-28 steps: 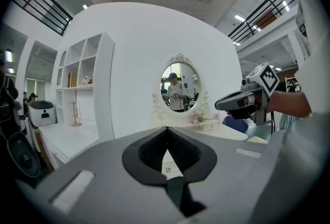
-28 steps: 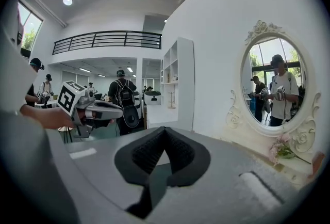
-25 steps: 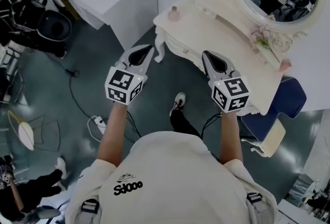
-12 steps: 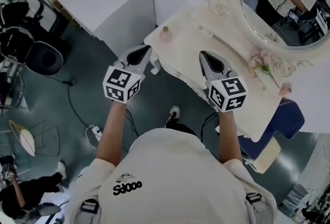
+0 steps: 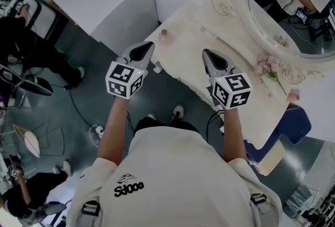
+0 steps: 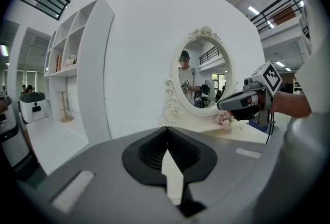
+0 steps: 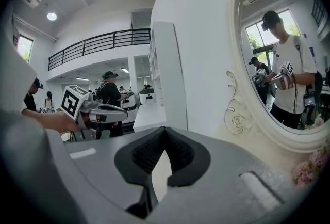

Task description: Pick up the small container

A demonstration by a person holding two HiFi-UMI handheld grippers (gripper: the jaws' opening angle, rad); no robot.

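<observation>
At 1 o'clock off the left tool [image 5: 148,48], near but apart, sits the small container [image 5: 164,36]: pale pink, round, capped, on the corner of a cream counter [image 5: 209,32] with a carved, curvy edge. Oval mirror [image 5: 293,11] in a scrolled frame at 2 o'clock, pink flowers [image 5: 269,66] at its base. Left tool is grey with ribbed black pads, jaws fully together, empty. Right tool [image 5: 208,55] looks the same, jaws together, empty, over the counter.
</observation>
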